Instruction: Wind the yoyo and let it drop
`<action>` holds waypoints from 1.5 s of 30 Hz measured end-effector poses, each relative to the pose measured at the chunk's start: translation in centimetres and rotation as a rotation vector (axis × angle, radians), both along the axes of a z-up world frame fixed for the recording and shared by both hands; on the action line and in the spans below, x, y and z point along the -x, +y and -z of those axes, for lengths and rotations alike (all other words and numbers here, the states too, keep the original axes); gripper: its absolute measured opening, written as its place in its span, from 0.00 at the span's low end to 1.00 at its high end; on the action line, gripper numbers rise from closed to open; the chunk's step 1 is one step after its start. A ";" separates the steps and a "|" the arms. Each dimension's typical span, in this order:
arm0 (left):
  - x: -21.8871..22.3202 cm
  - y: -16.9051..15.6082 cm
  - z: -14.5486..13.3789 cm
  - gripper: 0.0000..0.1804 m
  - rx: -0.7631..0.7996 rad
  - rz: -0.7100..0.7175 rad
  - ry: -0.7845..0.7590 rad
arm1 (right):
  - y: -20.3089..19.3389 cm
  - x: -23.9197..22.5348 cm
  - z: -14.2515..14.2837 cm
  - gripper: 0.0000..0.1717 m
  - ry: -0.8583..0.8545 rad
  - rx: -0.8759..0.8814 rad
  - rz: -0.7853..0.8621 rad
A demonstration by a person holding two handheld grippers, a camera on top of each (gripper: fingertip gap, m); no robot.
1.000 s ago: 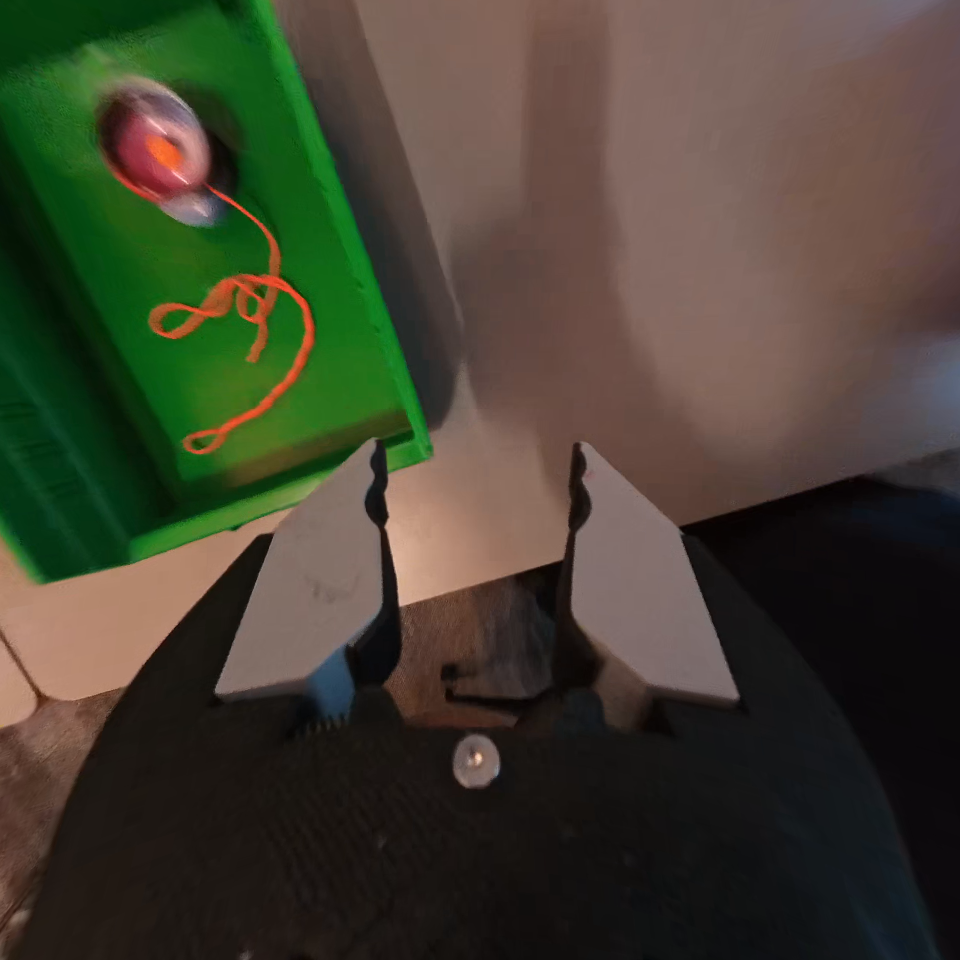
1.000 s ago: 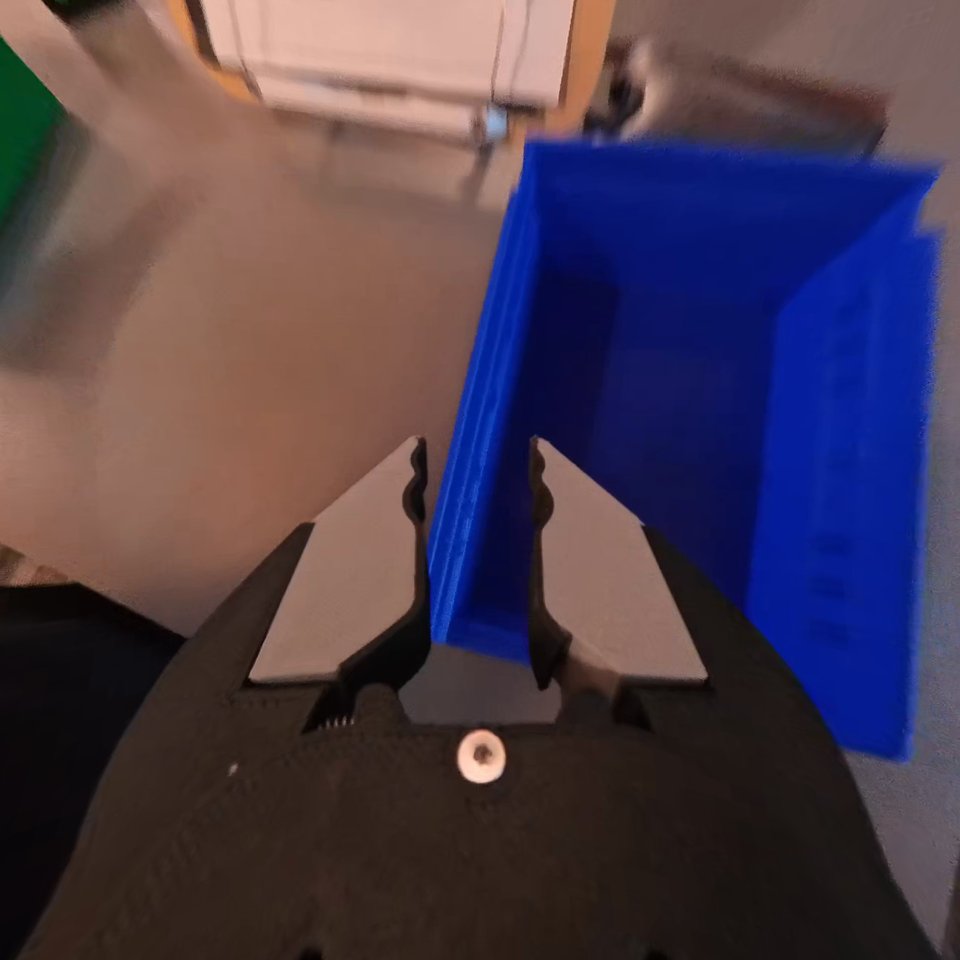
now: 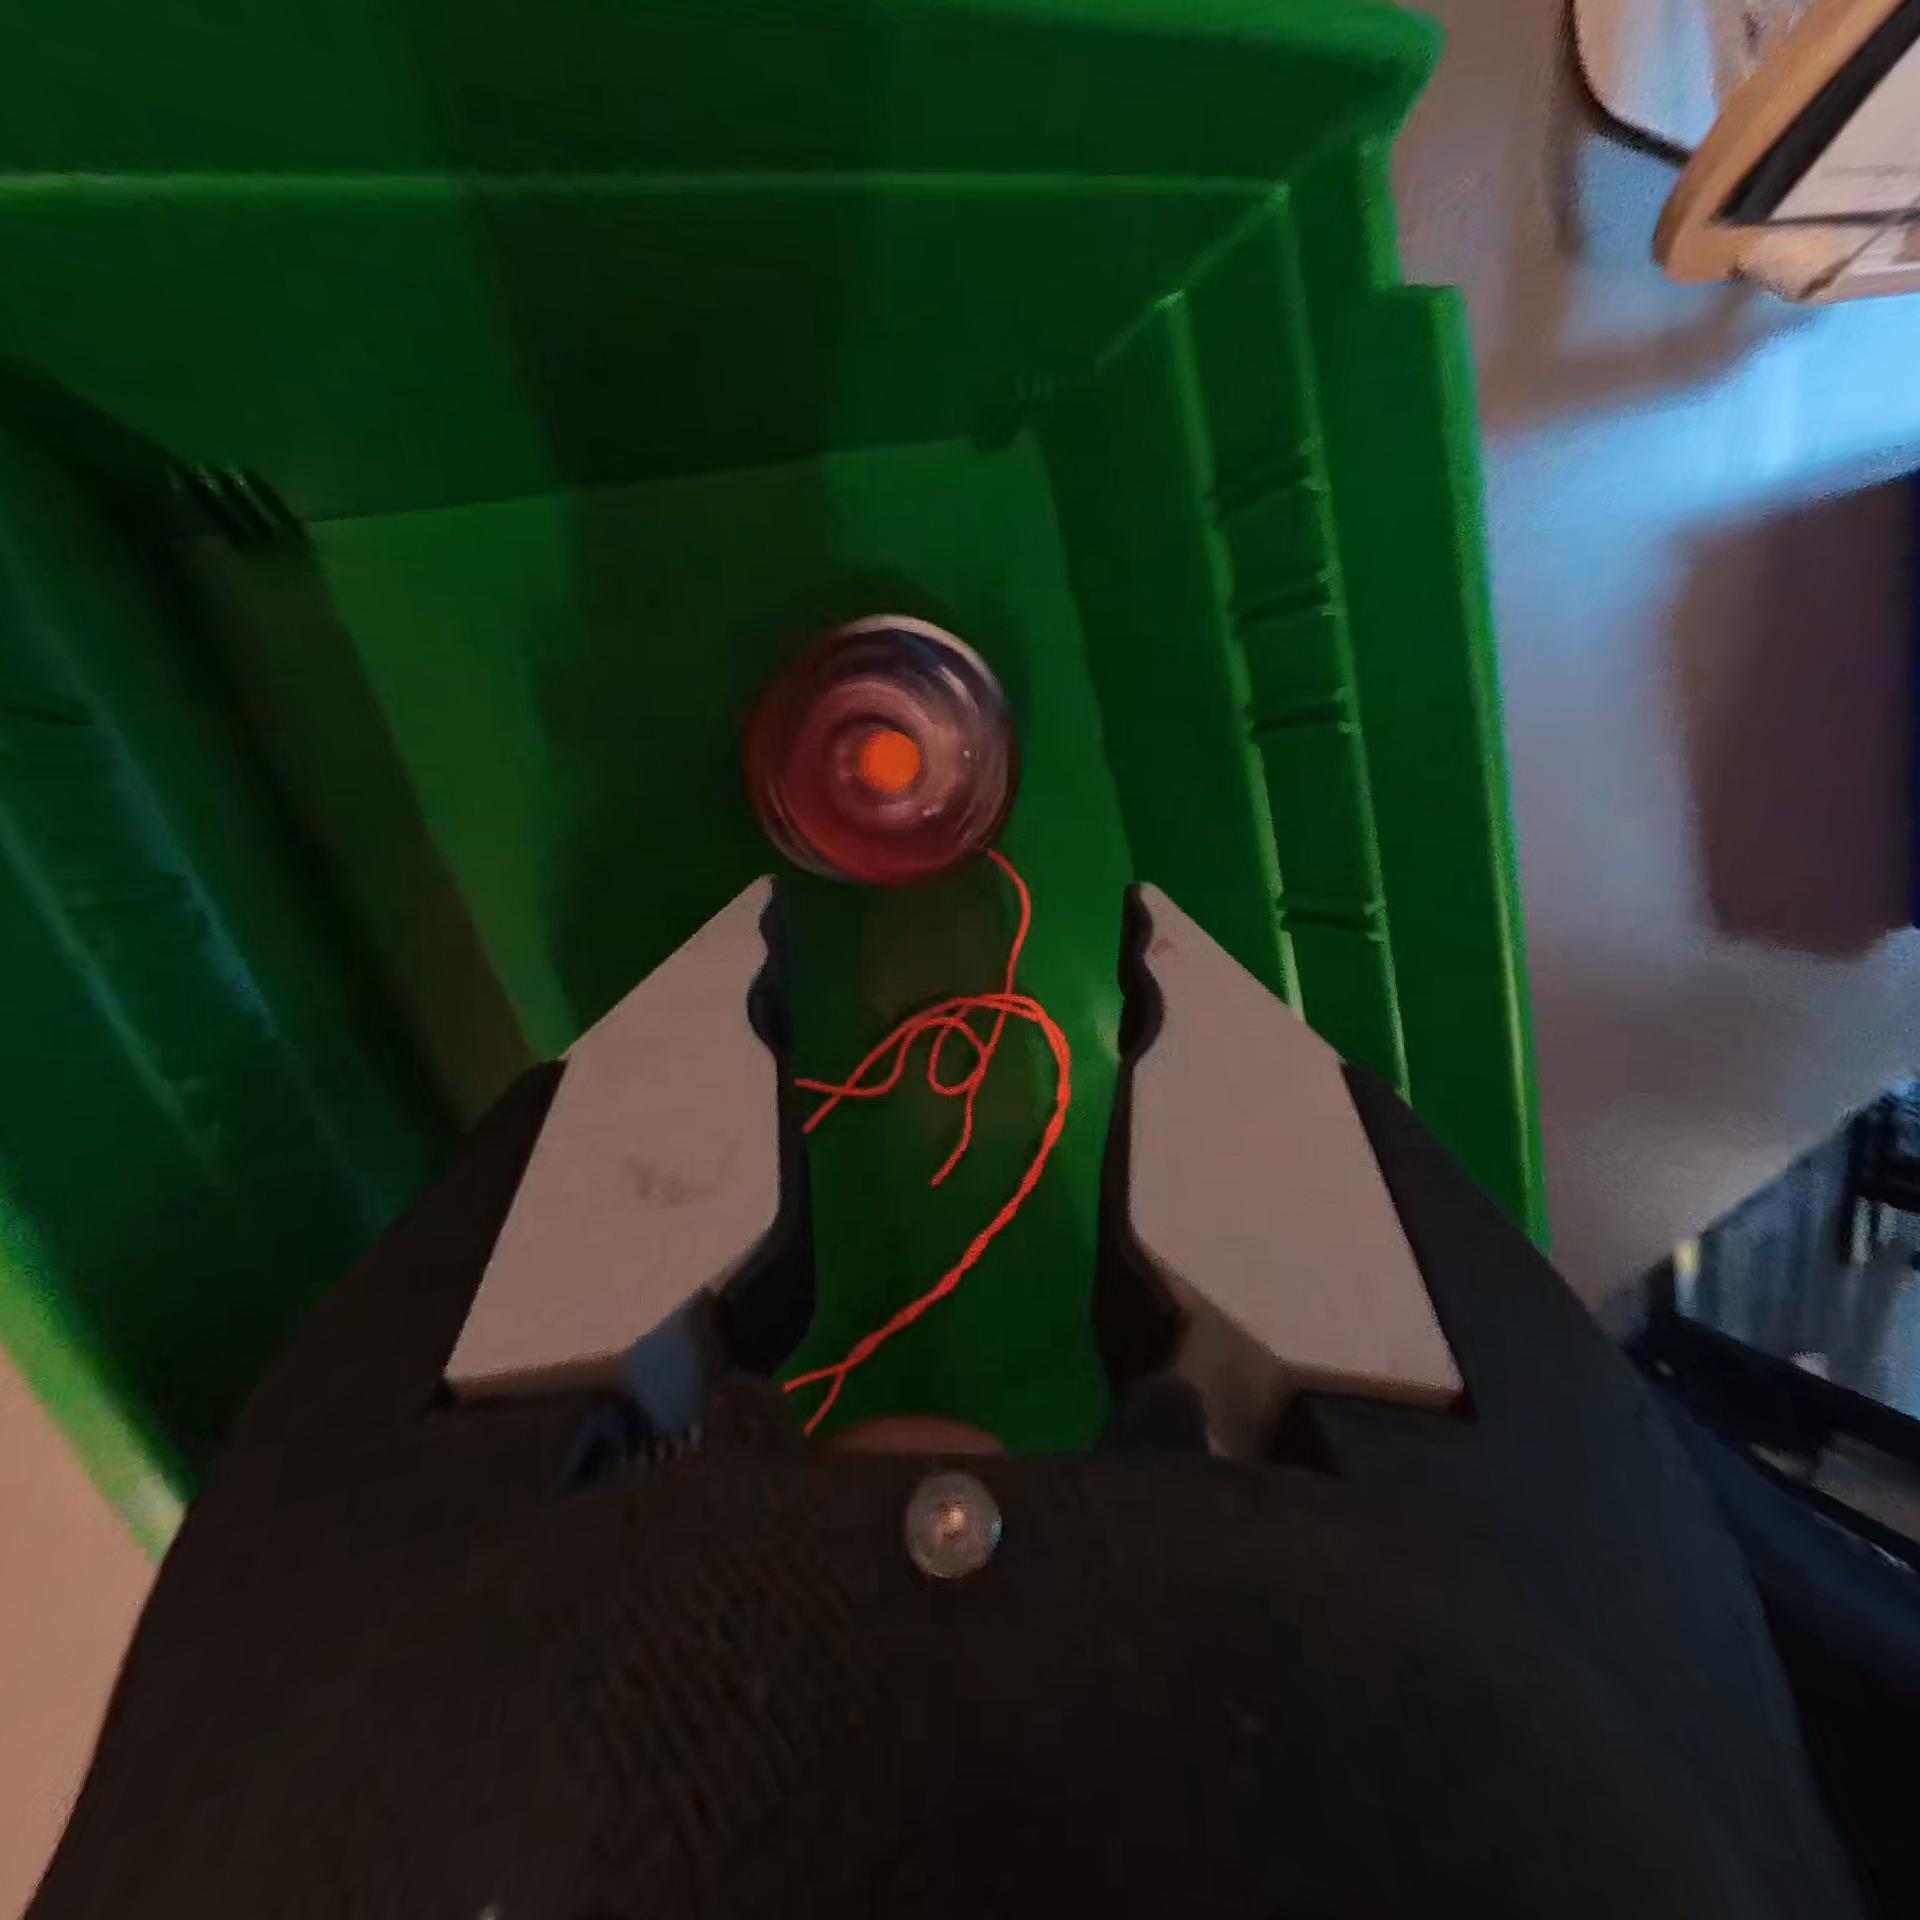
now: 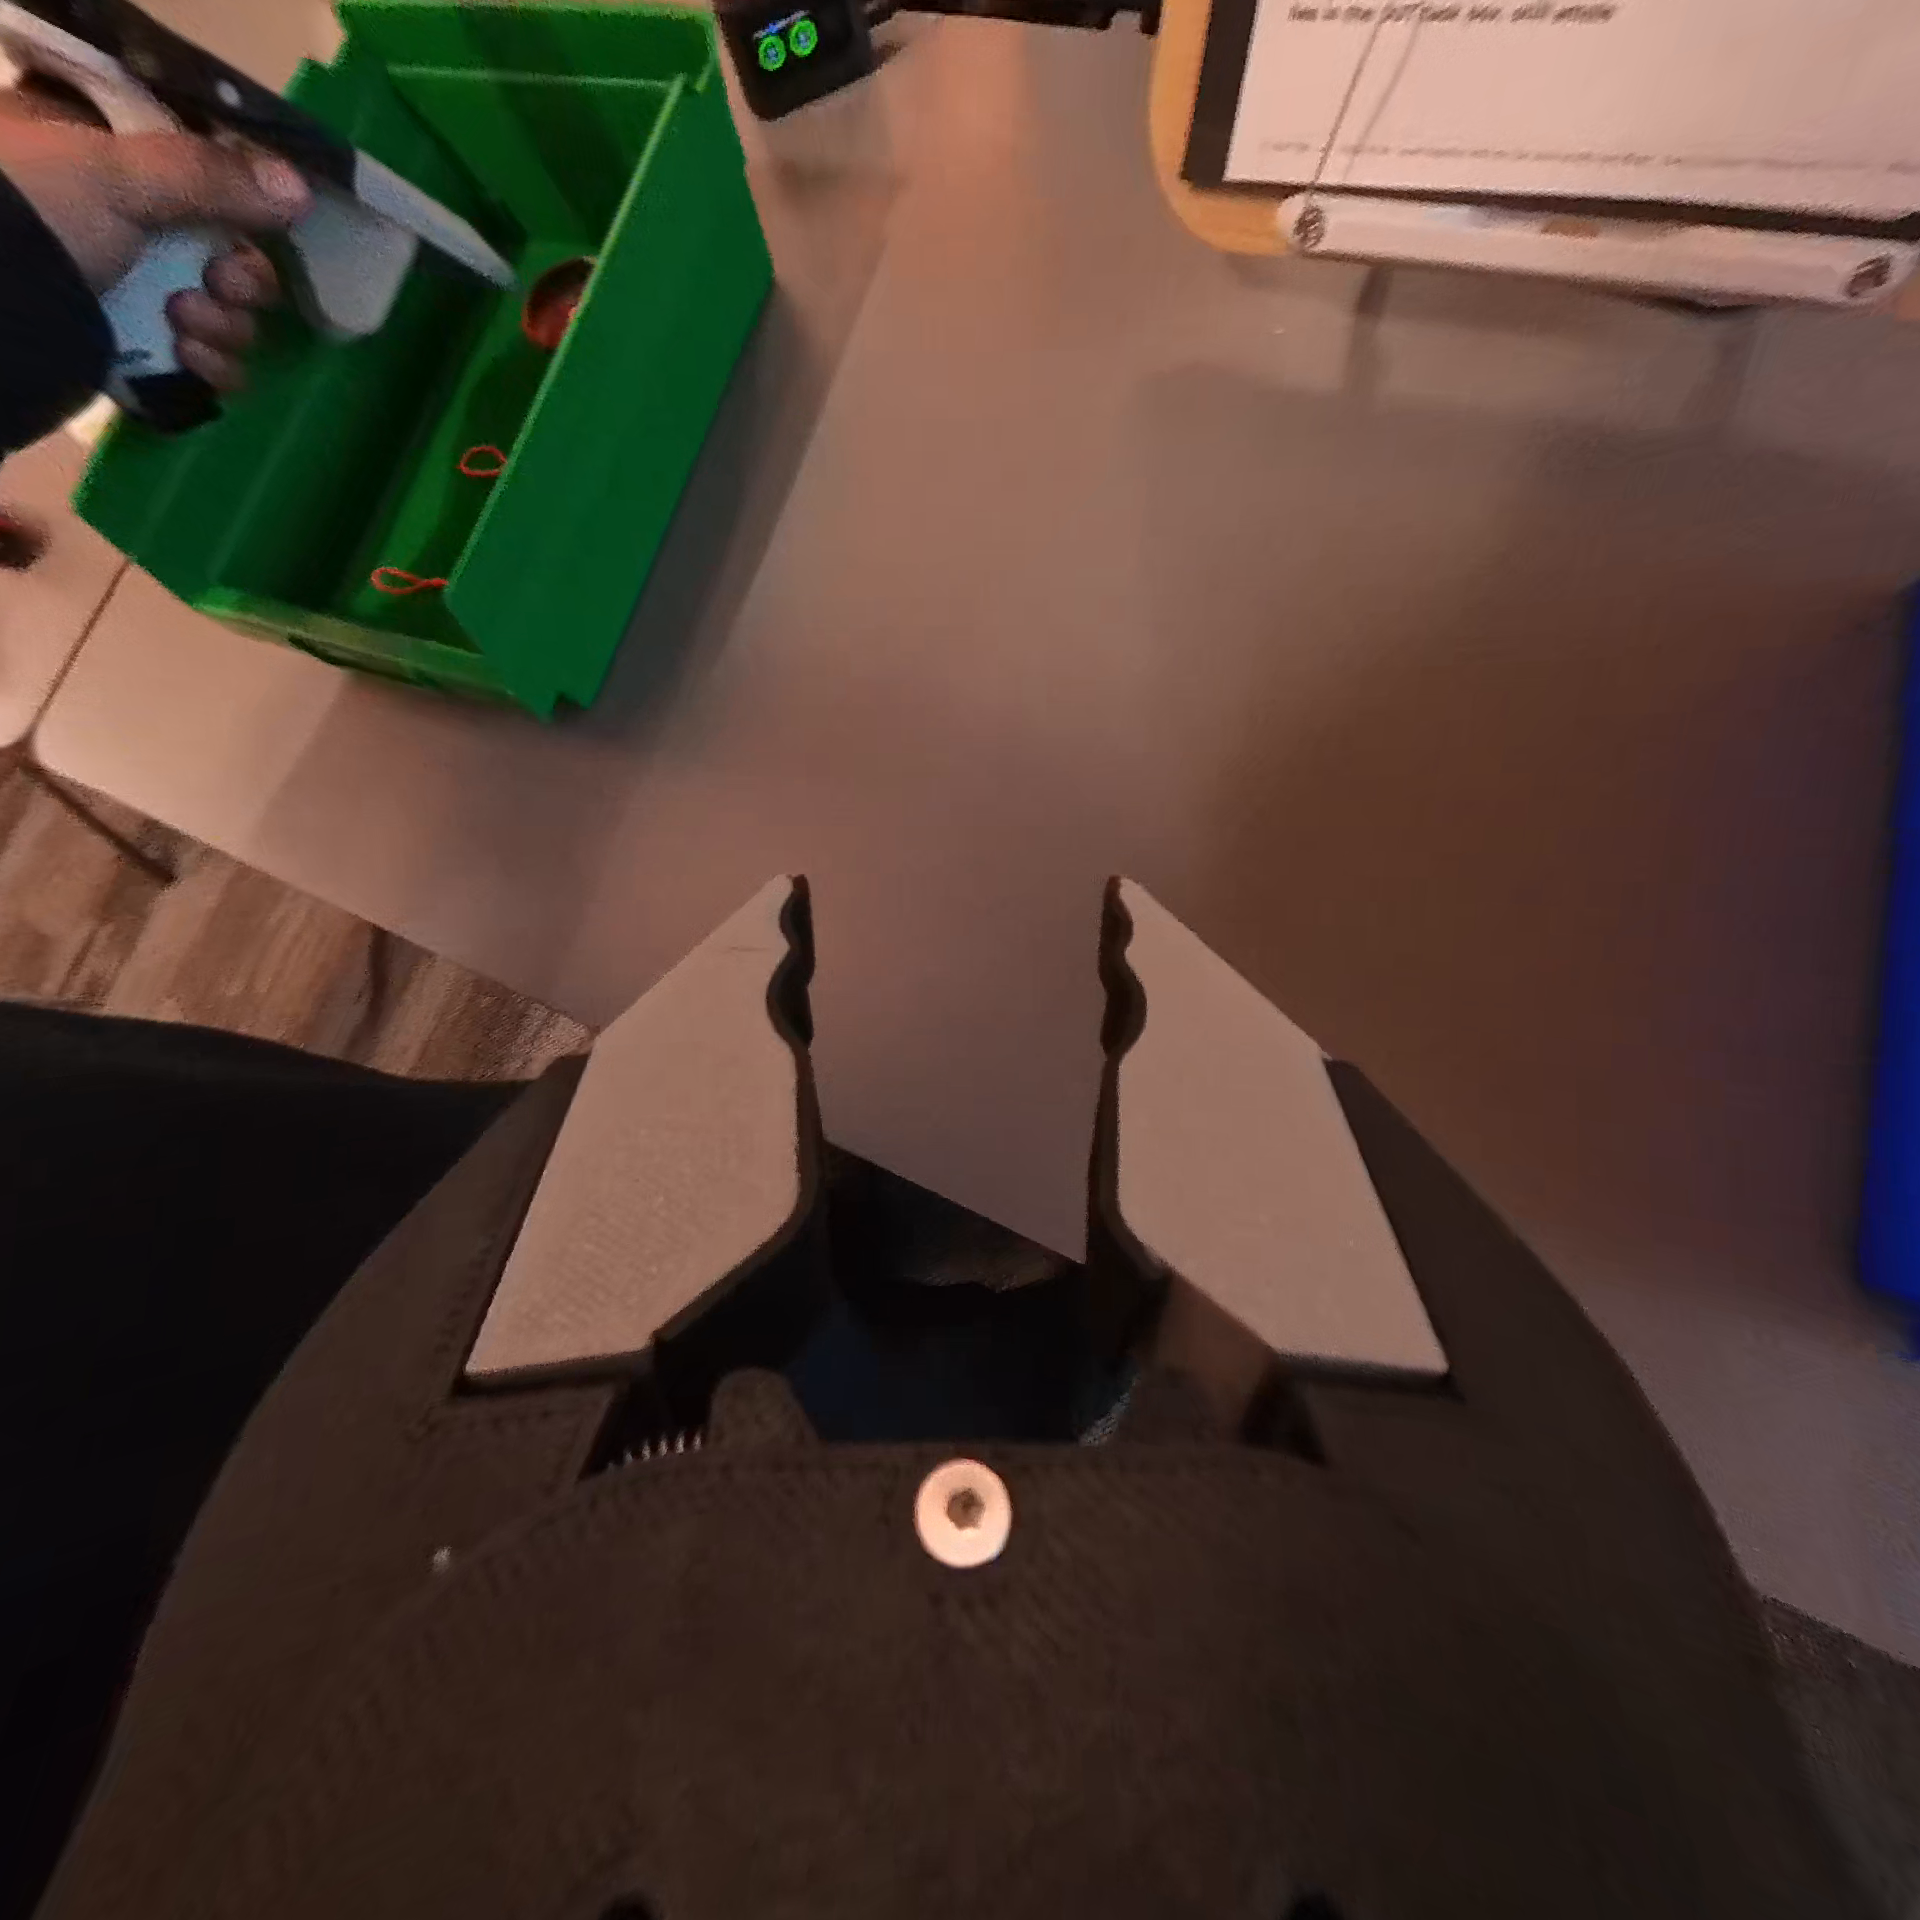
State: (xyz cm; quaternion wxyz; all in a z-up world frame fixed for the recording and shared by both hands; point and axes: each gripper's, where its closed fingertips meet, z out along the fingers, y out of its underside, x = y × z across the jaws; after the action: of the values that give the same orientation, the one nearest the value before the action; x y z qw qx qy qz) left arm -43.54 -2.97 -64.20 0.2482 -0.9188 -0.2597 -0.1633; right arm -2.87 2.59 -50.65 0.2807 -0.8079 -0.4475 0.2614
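A pale, smooth counter (image 4: pixel 1039 540) carries everything in view. On its left part stands an open green plastic bin (image 4: pixel 623 416) with stepped, ribbed walls, seen from close above in the left wrist view (image 3: pixel 1351 623). At the right edge of the right wrist view, a sliver of a blue plastic container (image 4: pixel 1896 935) shows; its inside is out of frame.

The green bin holds a round dark-red yoyo with an orange centre (image 3: pixel 881 764), which lies flat on the bin floor toward the far end, close to the right wall. The yoyo is unwound: its thin orange string (image 3: pixel 997 1091) trails from the rim toward the near end in loose loops and tangles on the bin floor. From the right wrist view the yoyo (image 4: pixel 556 301) is partly hidden behind the bin wall, with two small loops of string (image 4: pixel 483 460) visible nearer.

The left tool (image 3: pixel 951 899) hangs over the bin, held by a hand (image 4: pixel 166 239), its grey fingers spread wide with nothing between the pads; the yoyo lies just beyond the tips and the string lies below the gap. The right tool (image 4: pixel 956 894) is over bare counter, well apart from the bin, spread wide and gripping nothing.
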 end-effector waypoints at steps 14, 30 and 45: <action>-2.7 -1.4 0.5 0.31 0.008 0.102 0.054 | 1.4 0.7 0.0 0.28 0.072 0.043 0.014; 0.4 2.5 3.7 0.01 -0.047 -0.101 -0.192 | 1.5 1.0 -1.6 0.22 0.160 0.064 0.018; -3.8 8.1 -32.0 0.00 -0.749 0.294 0.327 | 3.6 2.3 -7.6 0.29 0.341 0.060 -0.040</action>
State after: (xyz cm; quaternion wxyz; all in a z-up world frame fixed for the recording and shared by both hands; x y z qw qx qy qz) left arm -39.71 5.08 -32.21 0.5765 -0.8063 -0.0063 -0.1323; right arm -5.17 6.18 -43.02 0.3229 -0.7507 -0.4015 0.4134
